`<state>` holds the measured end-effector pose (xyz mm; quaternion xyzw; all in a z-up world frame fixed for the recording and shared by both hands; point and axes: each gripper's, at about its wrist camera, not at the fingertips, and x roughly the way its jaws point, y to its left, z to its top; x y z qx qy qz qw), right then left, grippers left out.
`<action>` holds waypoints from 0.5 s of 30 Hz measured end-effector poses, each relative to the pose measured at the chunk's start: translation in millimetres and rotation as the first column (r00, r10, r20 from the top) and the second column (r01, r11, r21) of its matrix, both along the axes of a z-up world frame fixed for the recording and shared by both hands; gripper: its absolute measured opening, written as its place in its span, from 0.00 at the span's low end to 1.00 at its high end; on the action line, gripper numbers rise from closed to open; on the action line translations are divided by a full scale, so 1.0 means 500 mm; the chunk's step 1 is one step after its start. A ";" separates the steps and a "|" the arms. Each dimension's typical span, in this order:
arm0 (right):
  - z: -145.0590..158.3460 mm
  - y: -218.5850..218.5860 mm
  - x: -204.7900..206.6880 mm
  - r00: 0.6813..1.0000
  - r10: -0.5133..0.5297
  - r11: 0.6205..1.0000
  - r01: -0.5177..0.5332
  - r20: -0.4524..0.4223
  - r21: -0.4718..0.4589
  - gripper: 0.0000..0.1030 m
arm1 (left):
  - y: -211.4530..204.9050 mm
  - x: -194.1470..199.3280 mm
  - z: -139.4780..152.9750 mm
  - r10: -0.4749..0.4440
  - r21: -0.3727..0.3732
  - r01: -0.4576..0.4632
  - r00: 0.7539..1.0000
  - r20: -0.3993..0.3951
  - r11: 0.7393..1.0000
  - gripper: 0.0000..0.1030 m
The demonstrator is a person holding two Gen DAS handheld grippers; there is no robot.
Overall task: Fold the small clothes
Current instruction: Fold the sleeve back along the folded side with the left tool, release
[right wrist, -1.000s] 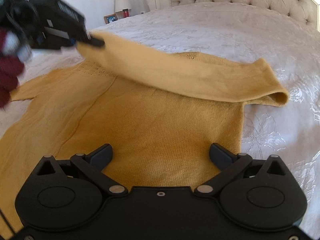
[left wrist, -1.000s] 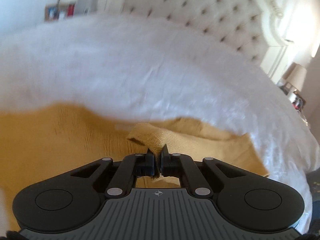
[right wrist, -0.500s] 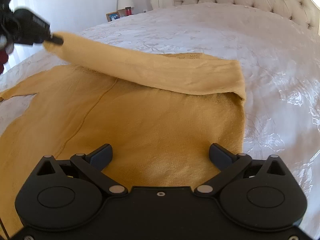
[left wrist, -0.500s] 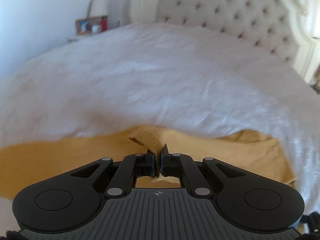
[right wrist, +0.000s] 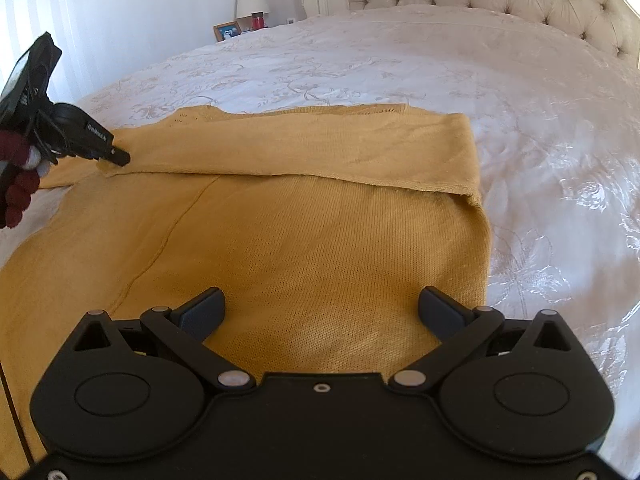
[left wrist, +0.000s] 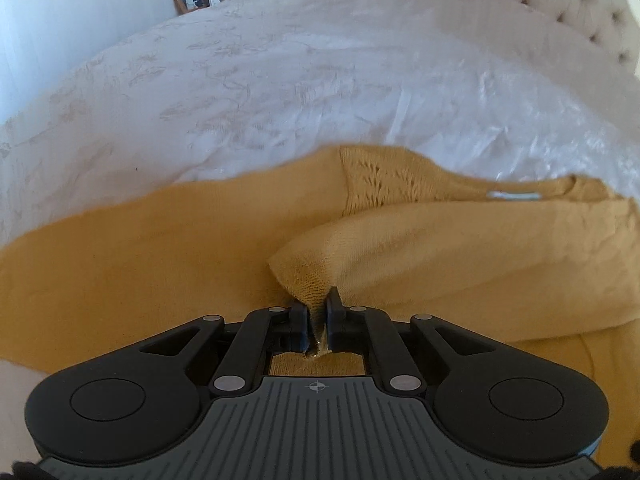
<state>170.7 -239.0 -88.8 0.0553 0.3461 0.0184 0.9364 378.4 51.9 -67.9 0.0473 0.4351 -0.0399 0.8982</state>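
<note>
Yellow sweater [right wrist: 304, 248] is spread on the bed [right wrist: 400, 64]. Left gripper [left wrist: 318, 314] is pinching the sleeve [left wrist: 460, 248] cuff, which is laid across the chest; right gripper [right wrist: 320, 308] hovers wide open over the body. I'd lay that cuff flat before letting go. Lower hem is cut off, can't tell how it lies.

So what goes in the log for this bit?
left gripper: shut on mustard-yellow knitted sweater sleeve cuff | right gripper: open

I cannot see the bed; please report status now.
Left gripper shut on sleeve. Right gripper open above sweater. Sleeve folded across. Nothing blocking.
</note>
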 end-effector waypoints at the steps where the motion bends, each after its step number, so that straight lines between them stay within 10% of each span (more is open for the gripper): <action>1: 0.000 0.000 0.000 1.000 0.000 1.000 0.000 0.000 0.000 1.00 | -0.001 -0.001 0.001 -0.001 0.008 0.001 1.000 -0.002 1.000 0.10; 11: -0.003 0.001 0.000 1.000 0.000 1.000 0.000 0.003 -0.007 1.00 | -0.002 0.021 0.024 -0.005 -0.100 0.012 0.998 0.063 0.995 0.21; 15: -0.004 -0.001 0.000 1.000 0.001 1.000 -0.001 0.001 -0.005 1.00 | -0.042 -0.021 0.045 -0.147 -0.061 0.161 0.969 0.197 0.985 0.21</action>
